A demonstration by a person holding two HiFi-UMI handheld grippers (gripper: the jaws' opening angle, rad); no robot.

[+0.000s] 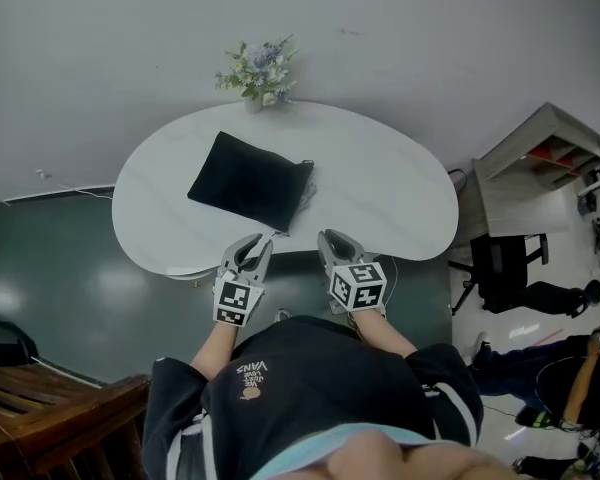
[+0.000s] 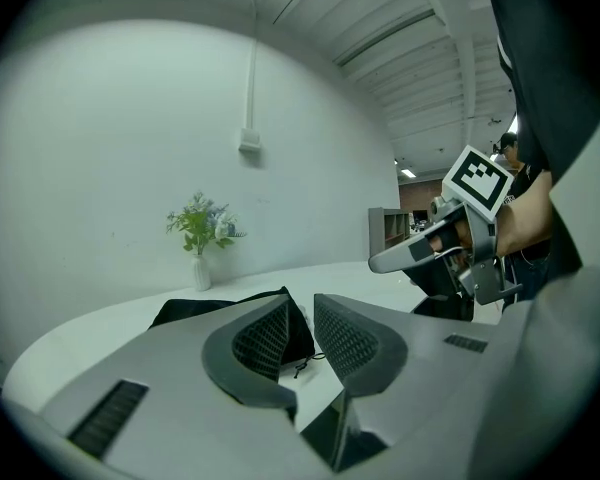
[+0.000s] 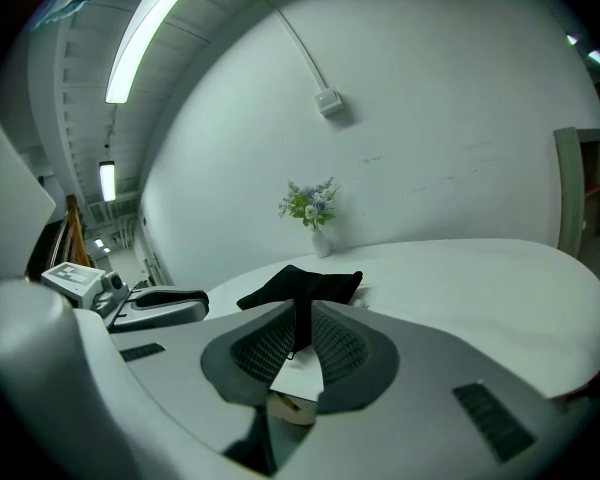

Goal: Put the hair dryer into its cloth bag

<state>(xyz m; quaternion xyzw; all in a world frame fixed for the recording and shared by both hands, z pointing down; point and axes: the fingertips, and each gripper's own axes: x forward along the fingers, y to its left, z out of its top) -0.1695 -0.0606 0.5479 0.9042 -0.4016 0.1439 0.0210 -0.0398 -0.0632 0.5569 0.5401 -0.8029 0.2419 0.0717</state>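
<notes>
The black cloth bag (image 1: 250, 181) lies flat and closed-looking on the white table (image 1: 390, 198), its drawstring end toward the person. No hair dryer shows in any view. Both grippers hover off the table's near edge, apart from the bag. My left gripper (image 1: 259, 241) has its jaws a little apart with nothing between them; past them in the left gripper view is the bag (image 2: 185, 311). My right gripper (image 1: 331, 237) has only a narrow slit between its jaws, also with nothing in it, and points at the bag (image 3: 302, 286).
A small vase of flowers (image 1: 260, 73) stands at the table's far edge by the wall. A grey shelf unit (image 1: 540, 153) and a black chair (image 1: 505, 268) are at the right, a wooden bench (image 1: 50, 408) at the lower left. Another person (image 1: 580, 368) sits far right.
</notes>
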